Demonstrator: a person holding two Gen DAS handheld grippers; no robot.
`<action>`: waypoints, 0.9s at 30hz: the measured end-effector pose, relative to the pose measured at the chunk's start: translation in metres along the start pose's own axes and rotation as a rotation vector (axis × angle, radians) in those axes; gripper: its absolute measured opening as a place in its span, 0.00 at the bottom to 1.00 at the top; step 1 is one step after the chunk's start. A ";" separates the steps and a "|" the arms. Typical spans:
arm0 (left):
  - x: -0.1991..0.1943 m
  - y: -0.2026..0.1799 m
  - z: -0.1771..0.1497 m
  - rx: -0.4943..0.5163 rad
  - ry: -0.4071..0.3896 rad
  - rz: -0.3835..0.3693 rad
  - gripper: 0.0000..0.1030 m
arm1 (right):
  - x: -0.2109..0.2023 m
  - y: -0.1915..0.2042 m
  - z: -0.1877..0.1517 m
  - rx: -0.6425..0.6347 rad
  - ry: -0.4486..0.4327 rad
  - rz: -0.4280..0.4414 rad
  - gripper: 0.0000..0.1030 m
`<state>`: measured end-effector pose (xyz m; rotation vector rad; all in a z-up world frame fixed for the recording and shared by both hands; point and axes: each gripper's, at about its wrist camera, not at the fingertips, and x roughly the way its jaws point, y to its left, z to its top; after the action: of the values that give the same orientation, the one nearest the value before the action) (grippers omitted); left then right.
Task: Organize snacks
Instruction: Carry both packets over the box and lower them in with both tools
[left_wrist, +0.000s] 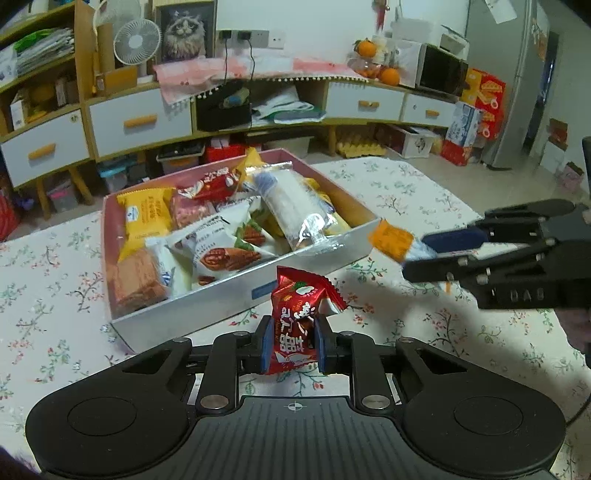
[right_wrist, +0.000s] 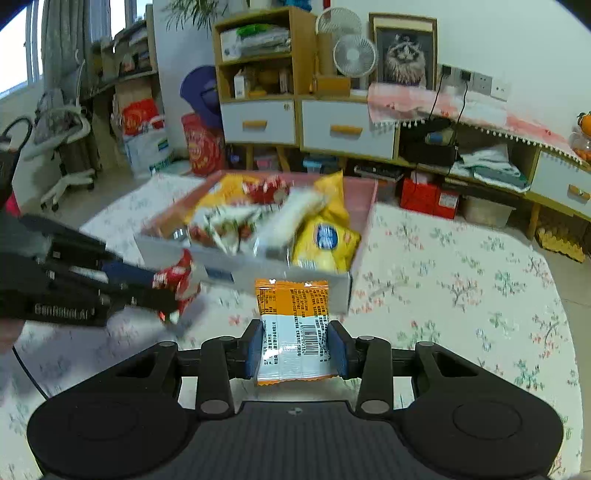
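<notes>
1. The left gripper (left_wrist: 291, 343) has its jaws closed on a red snack packet (left_wrist: 297, 317), blue pads pressing both sides. The packet stands upright between them, clear of the worktop (left_wrist: 424, 192).
2. The right gripper (right_wrist: 298, 349) has its jaws closed on an orange-and-white snack packet (right_wrist: 291, 321), barcode side facing the camera, its orange top edge sticking out past the fingertips.
3. In the left wrist view the right gripper (left_wrist: 417, 254) enters from 3 o'clock, its packet (left_wrist: 391, 240) hanging just off the near right corner of the snack box (left_wrist: 229, 295).
4. In the right wrist view the left gripper (right_wrist: 162, 288) comes in from 9 o'clock, with the red packet (right_wrist: 177, 280) blurred, in front of the box's (right_wrist: 295, 273) near wall.
5. The box, white outside and pink-rimmed, sits on the floral-clothed worktop at 12 o'clock from both grippers. It is crowded with packets: a yellow one (left_wrist: 147, 218) at the far left, a long clear-wrapped white one (left_wrist: 291, 206) lying across the pile, and white ones printed with nuts (left_wrist: 218, 247) near the middle.
6. Both held packets are outside the box, near its front wall.
7. Beyond the worktop at 12 o'clock runs a low cabinet (left_wrist: 140, 122) with white drawers.
</notes>
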<state>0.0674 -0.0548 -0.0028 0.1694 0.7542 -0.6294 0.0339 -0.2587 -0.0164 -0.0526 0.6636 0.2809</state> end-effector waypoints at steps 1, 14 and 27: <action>-0.003 0.001 0.001 -0.007 -0.007 -0.001 0.19 | 0.000 0.001 0.003 0.008 -0.012 -0.001 0.07; -0.019 0.054 0.030 -0.162 -0.140 0.043 0.19 | 0.027 0.015 0.047 0.173 -0.108 -0.016 0.07; 0.016 0.101 0.043 -0.314 -0.183 0.118 0.16 | 0.061 0.027 0.060 0.289 -0.112 -0.006 0.07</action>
<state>0.1607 0.0037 0.0096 -0.1302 0.6512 -0.4013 0.1080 -0.2099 -0.0051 0.2363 0.5869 0.1787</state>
